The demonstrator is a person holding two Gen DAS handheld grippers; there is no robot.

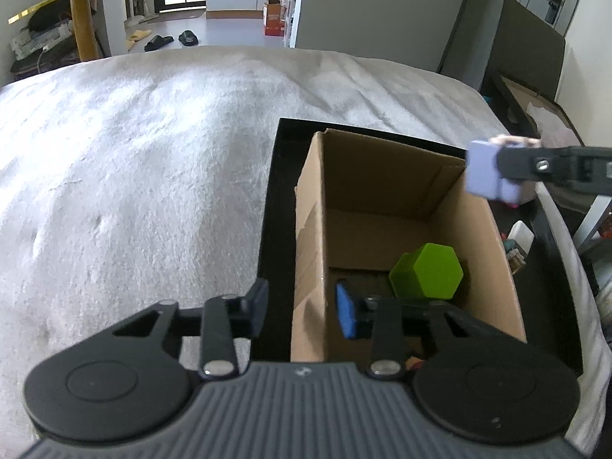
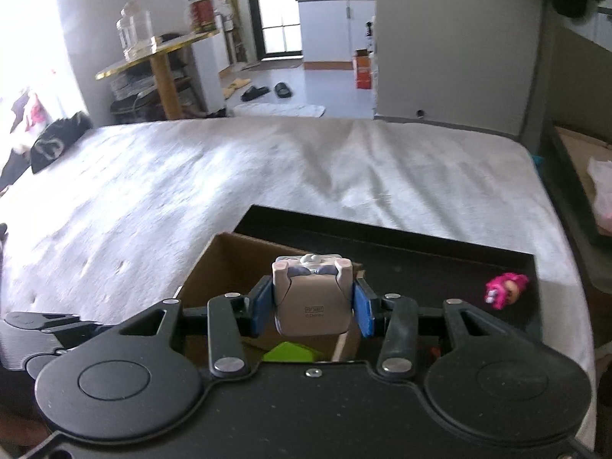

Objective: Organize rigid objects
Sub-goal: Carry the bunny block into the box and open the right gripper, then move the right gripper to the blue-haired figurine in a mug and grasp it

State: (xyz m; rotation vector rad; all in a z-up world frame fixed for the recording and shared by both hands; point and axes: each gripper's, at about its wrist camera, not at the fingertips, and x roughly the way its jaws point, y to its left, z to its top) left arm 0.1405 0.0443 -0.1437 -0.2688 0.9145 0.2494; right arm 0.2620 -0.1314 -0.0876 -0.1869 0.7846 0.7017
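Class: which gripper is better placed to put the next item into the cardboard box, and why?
Right. The right gripper already grips the toy figure over the box; the left gripper is open, holding nothing, straddling the box wall.

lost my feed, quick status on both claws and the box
Right claw shut on toy figure, above cardboard box. Left claw open, straddling box wall. Green hexagon block already inside. Nothing blocking.

Daylight from left blows out bedsheet (image 2: 95, 199); fisheye bends edges; held figurine (image 1: 491, 174) motion-blurred; corners vignetted.
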